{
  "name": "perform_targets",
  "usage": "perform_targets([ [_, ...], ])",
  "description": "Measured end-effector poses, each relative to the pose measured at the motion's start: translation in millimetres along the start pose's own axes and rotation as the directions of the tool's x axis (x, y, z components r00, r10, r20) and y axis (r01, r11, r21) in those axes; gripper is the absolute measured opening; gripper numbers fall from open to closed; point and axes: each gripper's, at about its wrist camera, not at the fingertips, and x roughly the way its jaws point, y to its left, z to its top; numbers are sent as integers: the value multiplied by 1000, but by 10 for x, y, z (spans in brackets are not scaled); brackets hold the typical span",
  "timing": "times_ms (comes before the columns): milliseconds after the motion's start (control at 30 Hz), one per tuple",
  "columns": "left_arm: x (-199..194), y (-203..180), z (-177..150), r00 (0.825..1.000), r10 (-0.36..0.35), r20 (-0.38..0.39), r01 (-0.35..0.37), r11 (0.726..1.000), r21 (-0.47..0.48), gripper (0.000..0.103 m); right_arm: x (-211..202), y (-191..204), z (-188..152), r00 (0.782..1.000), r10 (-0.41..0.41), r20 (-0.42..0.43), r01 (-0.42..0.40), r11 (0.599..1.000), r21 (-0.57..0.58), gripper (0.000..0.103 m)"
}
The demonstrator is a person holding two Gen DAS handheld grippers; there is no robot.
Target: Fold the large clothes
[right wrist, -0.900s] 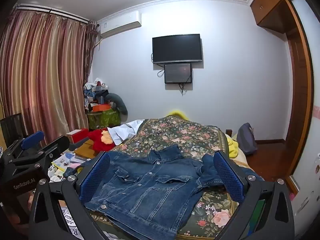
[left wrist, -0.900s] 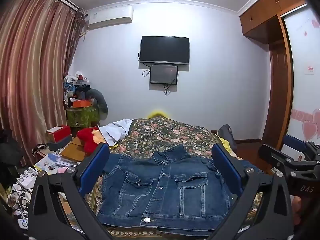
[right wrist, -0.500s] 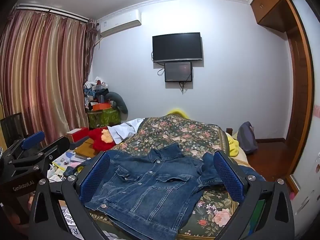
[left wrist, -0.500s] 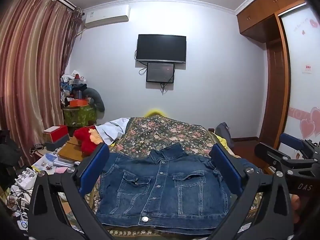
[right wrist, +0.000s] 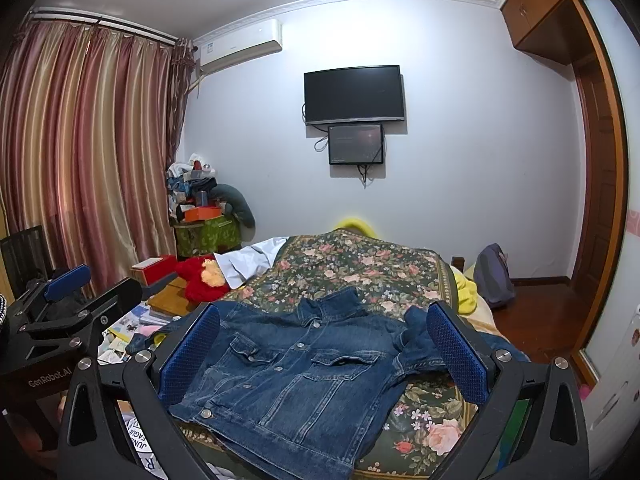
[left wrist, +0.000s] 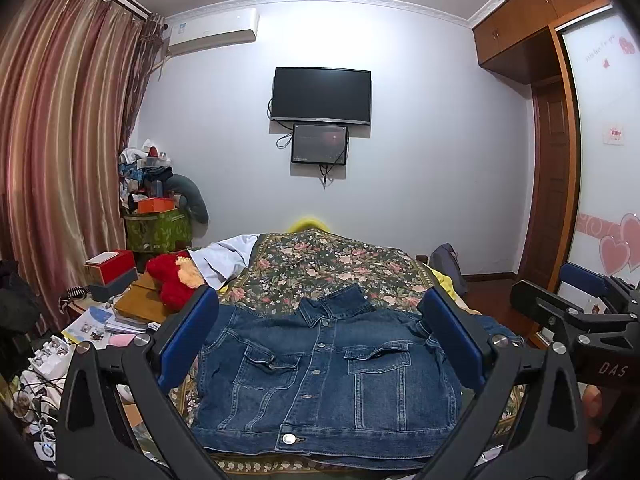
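A blue denim jacket [left wrist: 324, 376] lies front up and buttoned on the near end of a floral bedspread [left wrist: 332, 264], collar pointing away from me; it also shows in the right wrist view [right wrist: 296, 376]. Its right sleeve [right wrist: 420, 344] is bunched beside the body. My left gripper [left wrist: 324, 340] is open and empty, held above the jacket's near hem. My right gripper [right wrist: 320, 352] is open and empty, held above the jacket too. Each gripper shows in the other's view, the right [left wrist: 576, 312] and the left [right wrist: 64, 312].
A red plush toy [left wrist: 172, 276] and a white cloth [left wrist: 224, 256] lie at the bed's left edge. Books, boxes and papers [left wrist: 104, 312] crowd the floor on the left. A grey bag [right wrist: 492, 276] sits on the floor at right. A wardrobe [left wrist: 600, 184] stands at right.
Both grippers have lifted and tilted slightly, so the jacket sits a little lower in both views. Both stay open and the jacket has not moved.
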Motion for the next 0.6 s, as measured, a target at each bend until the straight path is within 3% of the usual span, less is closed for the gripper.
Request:
perform_targets([
  [600,29,19,-26,1000,-1,1,1,1000,-1,103,43,-6,-2,1000,-1,3,1,1000,0,103],
])
